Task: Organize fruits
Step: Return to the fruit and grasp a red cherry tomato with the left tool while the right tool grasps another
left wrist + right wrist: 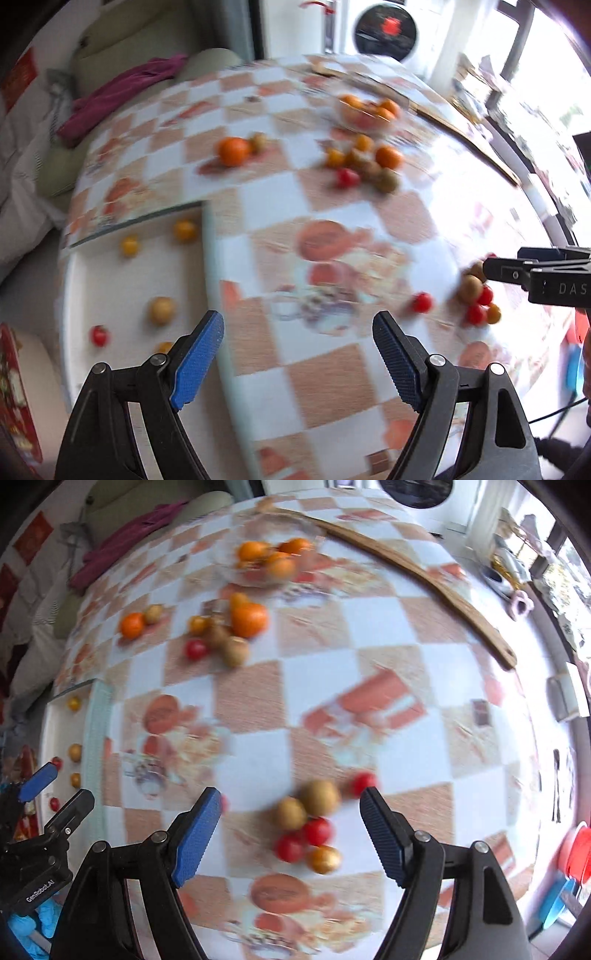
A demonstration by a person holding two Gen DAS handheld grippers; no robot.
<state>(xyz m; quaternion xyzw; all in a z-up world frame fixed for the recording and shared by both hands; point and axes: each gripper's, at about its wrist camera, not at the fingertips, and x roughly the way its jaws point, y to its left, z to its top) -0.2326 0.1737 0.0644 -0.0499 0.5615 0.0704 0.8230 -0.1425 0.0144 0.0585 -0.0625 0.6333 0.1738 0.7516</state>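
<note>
Right wrist view showed a small cluster of loose fruit: two tan-brown round fruits (320, 796), two red cherry tomatoes (317, 830) and one yellow-orange cherry tomato (325, 859), touching one another on the checked orange-and-white tablecloth (258, 753), near the camera. The right gripper (291, 834) hovered over them, its blue-padded fingers (195, 842) spread wide and holding nothing. The left gripper (297, 362) was likewise spread and empty, over bare cloth to the left. Farther off sat a clear glass bowl of oranges (269, 559), with another scattered fruit group (225, 635) in front of it. The frames were blurred. To grasp cleanly, the gripper probably should have centred on one outer fruit, such as the yellow tomato, and closed gently, since the round neighbours would likely roll.
</note>
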